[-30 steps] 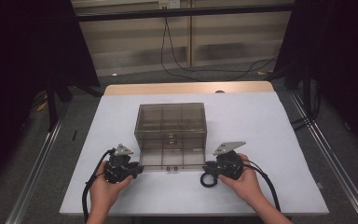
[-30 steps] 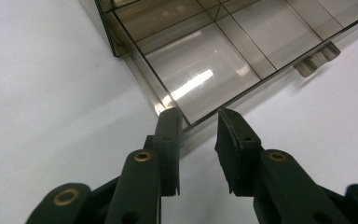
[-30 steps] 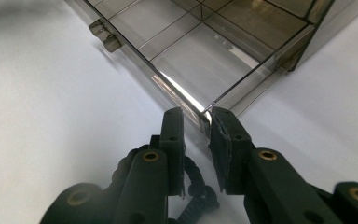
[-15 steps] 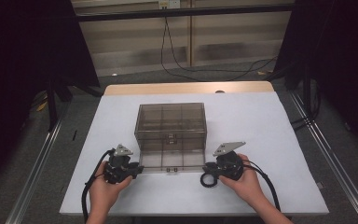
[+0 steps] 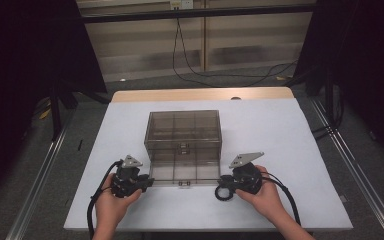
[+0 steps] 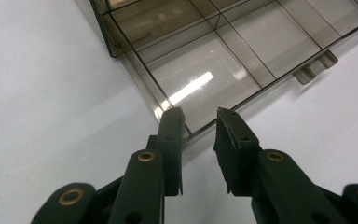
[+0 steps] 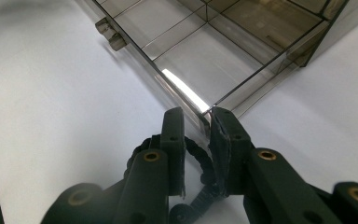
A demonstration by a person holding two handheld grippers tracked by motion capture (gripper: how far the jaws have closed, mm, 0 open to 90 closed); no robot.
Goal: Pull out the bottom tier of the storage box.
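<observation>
Note no movement since a second ago: left tool [image 5: 149, 181] and right tool [image 5: 220, 182] parked, jaws parted and gripping nothing, astride the 7 and 5 o'clock corners of the flat-open lid [image 5: 184, 172] of the box [image 5: 182, 131] at table [image 5: 280, 130] centre, lid closing apparently not begun.

Glossy smoked clear-plastic organizer box [image 5: 183, 137] on matt white table [image 5: 280, 150].

Box [image 6: 223, 51] runs off the top edge in both gripper views, far side cut away. Up high, the left gripper [image 5: 145, 183] and right gripper [image 5: 223, 186] tips are too small to judge contact with the lid.
</observation>
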